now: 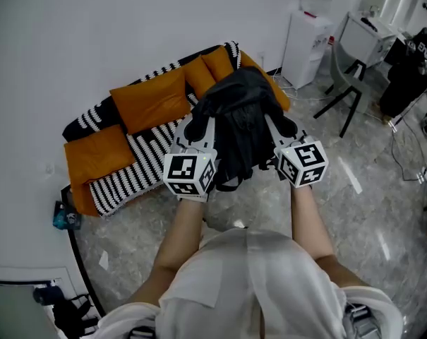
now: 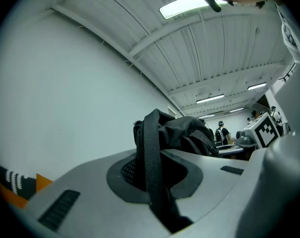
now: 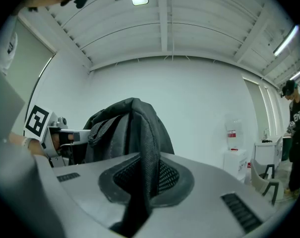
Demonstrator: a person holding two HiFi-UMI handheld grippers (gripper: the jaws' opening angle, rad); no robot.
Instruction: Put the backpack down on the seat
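Two grippers clench straps (image 2: 150, 167) of the backpack (image 1: 241, 108), left gripper (image 1: 199, 128) and right gripper (image 1: 279, 127) one each, before the sofa (image 1: 132, 167); contents hidden.

Black backpack (image 1: 240, 115) in left gripper (image 1: 199, 129), right gripper (image 1: 281, 129), striped sofa (image 1: 139, 171) beyond

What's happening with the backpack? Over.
Left gripper, right gripper: both shut on straps. Backpack held up, not yet on sofa. Orange cushions line sofa's back.
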